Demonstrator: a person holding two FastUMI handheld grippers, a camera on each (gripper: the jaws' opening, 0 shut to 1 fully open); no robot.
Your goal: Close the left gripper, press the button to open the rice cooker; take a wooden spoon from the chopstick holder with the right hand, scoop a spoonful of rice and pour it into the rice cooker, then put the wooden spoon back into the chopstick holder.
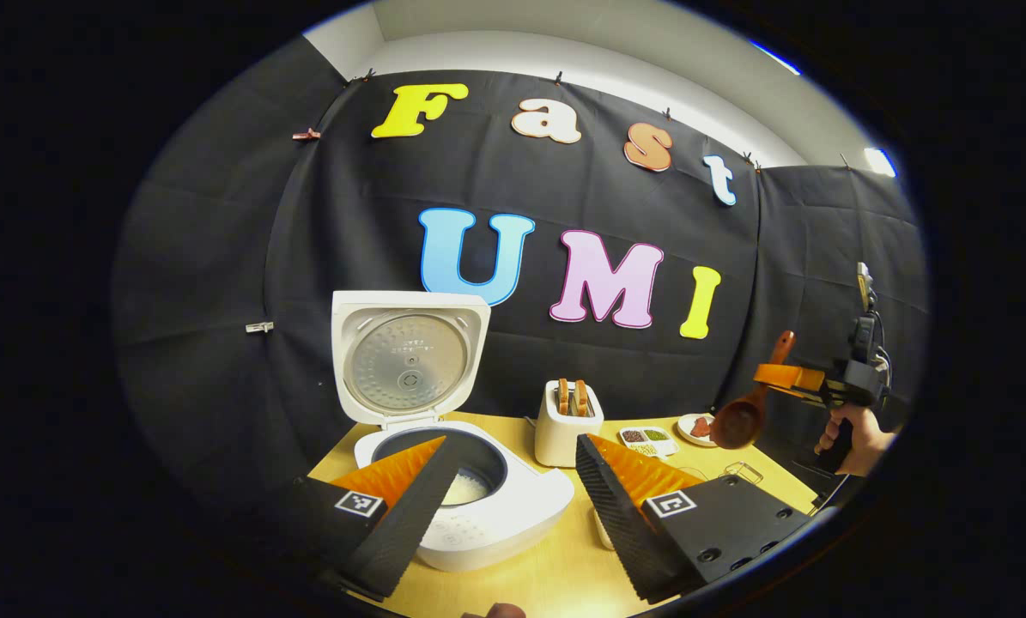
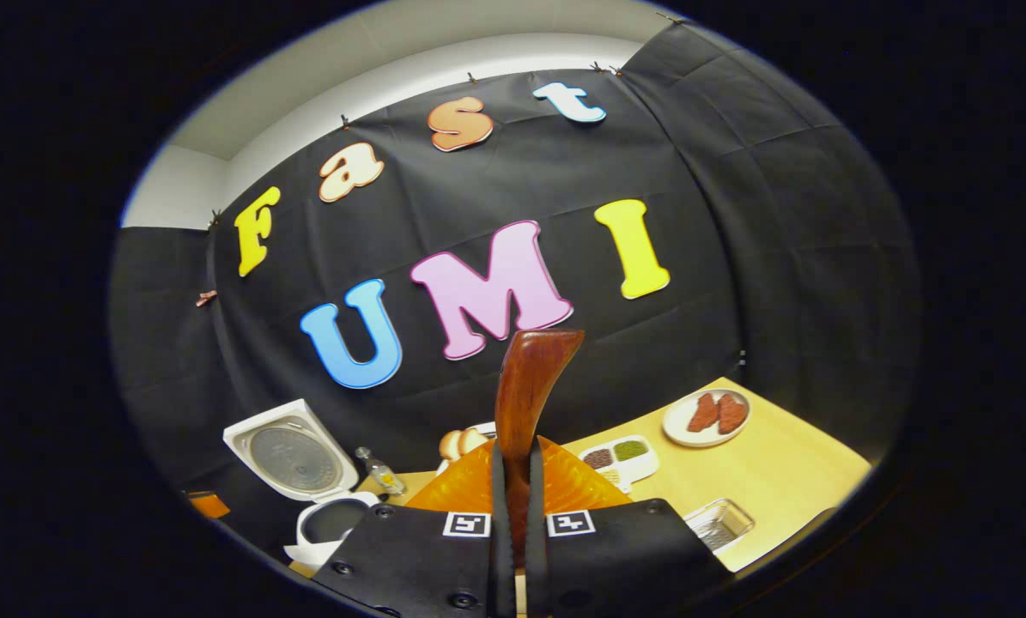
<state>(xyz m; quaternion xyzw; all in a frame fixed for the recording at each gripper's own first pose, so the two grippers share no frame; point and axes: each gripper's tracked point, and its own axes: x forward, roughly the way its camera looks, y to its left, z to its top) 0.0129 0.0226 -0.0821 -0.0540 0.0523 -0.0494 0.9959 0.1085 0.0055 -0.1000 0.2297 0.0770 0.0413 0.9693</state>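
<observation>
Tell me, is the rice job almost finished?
Partly. The cooker lid is already up, with something white in the pot. The right gripper is clamped on the spoon, held in the air over the table. I can't see whether it carries rice. The spoon isn't back in its holder yet.

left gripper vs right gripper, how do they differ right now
The left gripper is open with nothing between its fingers; the right gripper is shut on the wooden spoon. The left gripper sits low, just over the open rice cooker; the right gripper is held up above the table's far side, spoon bowl hanging down. Both are hand-held.
</observation>
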